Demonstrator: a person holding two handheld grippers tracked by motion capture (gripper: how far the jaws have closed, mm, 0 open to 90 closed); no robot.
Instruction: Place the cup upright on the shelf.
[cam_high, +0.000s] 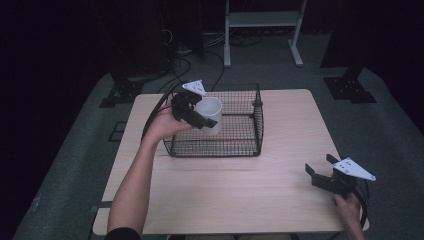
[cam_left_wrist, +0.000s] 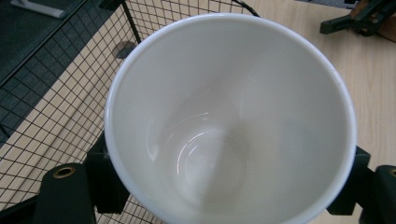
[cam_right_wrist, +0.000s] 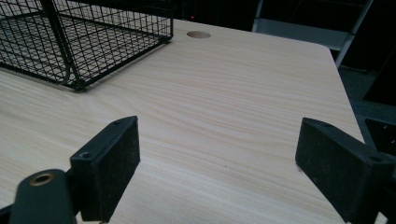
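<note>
Looking down in the high view, the left gripper has its jaws clamped on a white cup, held above the left part of a black wire basket, while the right gripper rests wide apart and empty near the right edge of the wooden table. Along the left gripper view the cup sits between both jaws, its inside empty, with basket mesh beneath. The right gripper view shows spread jaws with bare tabletop between them and the basket well apart.
</note>
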